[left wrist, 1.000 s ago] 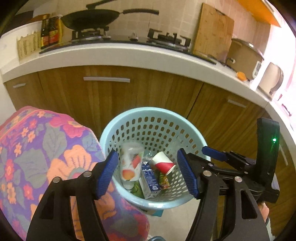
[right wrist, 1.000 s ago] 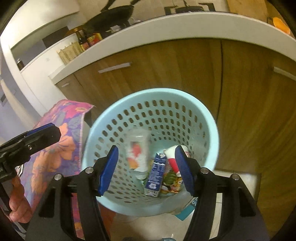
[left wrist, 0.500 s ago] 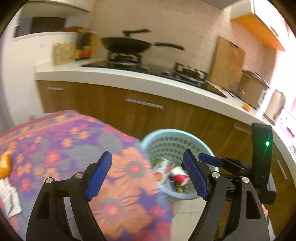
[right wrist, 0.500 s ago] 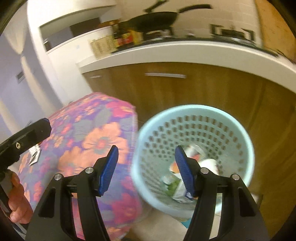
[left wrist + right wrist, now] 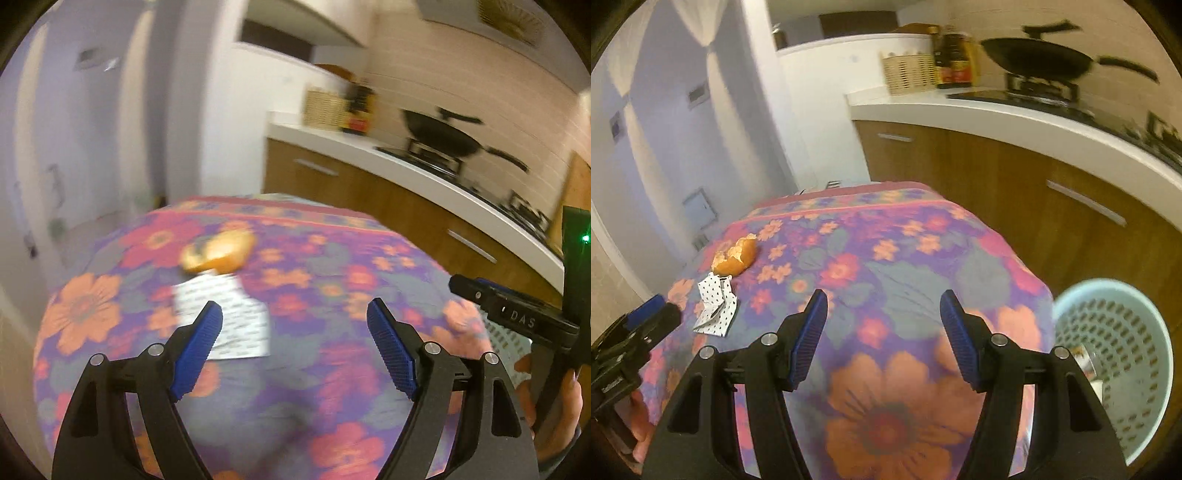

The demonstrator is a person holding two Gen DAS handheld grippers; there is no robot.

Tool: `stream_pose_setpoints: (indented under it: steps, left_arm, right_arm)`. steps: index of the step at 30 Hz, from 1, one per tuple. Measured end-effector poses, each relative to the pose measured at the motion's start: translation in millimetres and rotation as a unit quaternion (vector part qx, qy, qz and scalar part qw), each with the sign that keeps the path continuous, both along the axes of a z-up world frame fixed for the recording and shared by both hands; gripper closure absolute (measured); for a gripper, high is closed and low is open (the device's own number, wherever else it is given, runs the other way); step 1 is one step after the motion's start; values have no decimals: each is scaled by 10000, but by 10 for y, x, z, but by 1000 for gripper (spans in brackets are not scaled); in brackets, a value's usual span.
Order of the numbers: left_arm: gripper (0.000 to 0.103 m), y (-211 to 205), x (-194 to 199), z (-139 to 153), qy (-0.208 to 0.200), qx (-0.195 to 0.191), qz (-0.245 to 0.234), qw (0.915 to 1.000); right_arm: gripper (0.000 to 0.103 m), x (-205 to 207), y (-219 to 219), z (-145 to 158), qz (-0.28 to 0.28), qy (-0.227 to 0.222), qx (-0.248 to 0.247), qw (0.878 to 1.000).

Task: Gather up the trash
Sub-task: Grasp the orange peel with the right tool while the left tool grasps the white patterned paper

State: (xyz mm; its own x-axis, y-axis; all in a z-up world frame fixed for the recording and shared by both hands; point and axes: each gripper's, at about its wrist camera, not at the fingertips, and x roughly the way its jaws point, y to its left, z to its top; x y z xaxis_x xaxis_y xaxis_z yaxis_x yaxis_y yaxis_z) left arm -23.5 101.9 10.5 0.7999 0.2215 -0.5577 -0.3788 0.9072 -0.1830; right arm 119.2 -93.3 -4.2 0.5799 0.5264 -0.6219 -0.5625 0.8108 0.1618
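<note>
An orange peel [image 5: 218, 251] and a crumpled white dotted paper [image 5: 229, 321] lie on the floral tablecloth [image 5: 332, 288]. My left gripper [image 5: 295, 328] is open and empty, just above the cloth, with the paper by its left finger. In the right wrist view the peel [image 5: 735, 258] and paper [image 5: 716, 306] sit at the table's far left. My right gripper [image 5: 882, 317] is open and empty over the middle of the table. The light blue perforated trash basket [image 5: 1115, 354] stands on the floor to the right, with some trash inside.
A wooden kitchen cabinet with a white counter [image 5: 997, 114] runs behind the table, carrying a wok [image 5: 1034, 59], bottles and a wicker basket [image 5: 908, 74]. The left gripper shows at the left edge of the right wrist view [image 5: 631, 332].
Both grippers have swung left, away from the basket and over the table. The peel and paper have come into view. Both stay open and empty.
</note>
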Motion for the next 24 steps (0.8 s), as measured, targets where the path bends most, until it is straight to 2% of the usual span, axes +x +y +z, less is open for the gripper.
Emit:
stream_pose_setpoints:
  steps: [2, 6, 8, 11, 14, 16, 20, 23, 24]
  left_arm:
    - [24, 190, -84, -41, 19, -87, 283, 9996]
    - [24, 471, -99, -150, 255, -137, 678, 9973]
    - [24, 630, -107, -231, 364, -335, 869, 9950]
    - [24, 809, -103, -364, 414, -731, 935, 9921]
    - [25, 863, -29, -441, 471, -926, 901, 9905]
    - [26, 829, 45, -462, 545, -886, 807, 9913]
    - [28, 738, 248, -530, 946, -690, 584, 9914]
    - [31, 711, 341, -595, 1212, -604, 521, 9894]
    - [35, 712, 342, -595, 1218, -569, 539, 9895]
  right_arm:
    - [43, -3, 229, 25, 55, -86, -291, 9995]
    - [41, -53, 656, 119, 530, -238, -470, 9972]
    - [41, -69, 866, 154, 758, -295, -493, 9955]
    - [41, -44, 1168, 173, 1197, -281, -325, 9919]
    - [41, 16, 1422, 152, 1533, -351, -72, 9875]
    - [41, 42, 1607, 112, 1718, -430, -77, 9842]
    - [41, 233, 1931, -35, 1999, 108, 140, 9797]
    - [41, 333, 2052, -90, 2058, 271, 199, 9780]
    - [41, 361, 2078, -116, 2045, 329, 223, 9781]
